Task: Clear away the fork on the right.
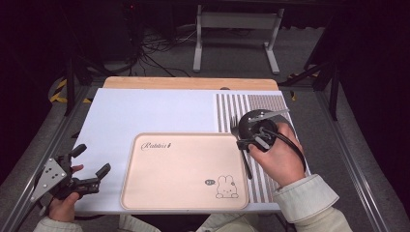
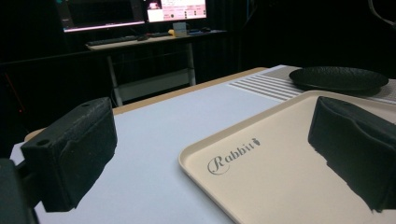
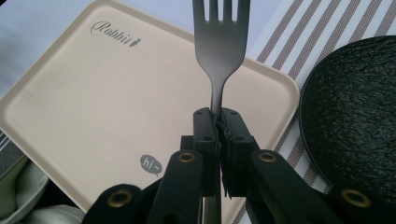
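Note:
My right gripper (image 3: 218, 135) is shut on the neck of a dark metal fork (image 3: 219, 51). The tines point away from me, over the far right edge of a beige tray (image 3: 116, 93) printed with "Rabbit". From above, the right gripper (image 1: 242, 143) hovers at the tray's (image 1: 179, 169) upper right corner, and the fork's handle (image 1: 247, 168) trails back under the hand. A black textured plate (image 3: 355, 116) lies just right of the tray on a striped placemat (image 3: 299, 51). My left gripper (image 1: 92, 160) rests at the table's near left corner, jaws wide apart with nothing between them.
A white mat (image 1: 145, 111) covers the table left of and behind the tray. The striped placemat (image 1: 270, 104) lies at the right. The left gripper view looks across the tray (image 2: 280, 172) to the black plate (image 2: 338, 77). Beyond the table stand a desk frame (image 1: 237, 29) and cables.

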The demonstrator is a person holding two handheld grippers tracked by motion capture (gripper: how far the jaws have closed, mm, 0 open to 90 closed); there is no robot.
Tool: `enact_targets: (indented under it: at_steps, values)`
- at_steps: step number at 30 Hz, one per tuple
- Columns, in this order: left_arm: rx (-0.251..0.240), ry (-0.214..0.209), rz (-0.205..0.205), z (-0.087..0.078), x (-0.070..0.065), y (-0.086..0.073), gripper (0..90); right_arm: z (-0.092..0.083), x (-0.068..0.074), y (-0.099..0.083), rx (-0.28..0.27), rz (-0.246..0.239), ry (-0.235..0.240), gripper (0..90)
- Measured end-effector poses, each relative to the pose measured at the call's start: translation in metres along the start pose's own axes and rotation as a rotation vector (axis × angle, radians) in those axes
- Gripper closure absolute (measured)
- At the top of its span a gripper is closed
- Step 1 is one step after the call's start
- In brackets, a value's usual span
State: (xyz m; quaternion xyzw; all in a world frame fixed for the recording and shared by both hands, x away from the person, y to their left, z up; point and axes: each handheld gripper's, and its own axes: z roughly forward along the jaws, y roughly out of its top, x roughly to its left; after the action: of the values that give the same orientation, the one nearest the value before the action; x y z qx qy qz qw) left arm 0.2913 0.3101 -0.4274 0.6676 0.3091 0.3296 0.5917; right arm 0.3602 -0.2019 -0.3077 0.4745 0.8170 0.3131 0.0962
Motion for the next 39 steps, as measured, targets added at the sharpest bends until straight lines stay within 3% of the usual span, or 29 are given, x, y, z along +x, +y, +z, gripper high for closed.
enact_targets:
  at_steps: [13, 21, 39]
  values:
    - [-0.001, 0.001, 0.0, 0.0, 0.0, 0.0, 2.1, 0.03, 0.008, 0.0, 0.067, 0.042, 0.009, 86.7]
    - [-0.003, 0.0, -0.001, 0.0, 0.0, 0.0, 2.1, 0.052, 0.004, -0.006, 0.152, 0.106, 0.002, 86.6]
    - [-0.003, -0.002, 0.001, 0.0, 0.0, 0.0, 2.1, 0.089, -0.002, -0.015, 0.3, 0.181, 0.013, 86.6]
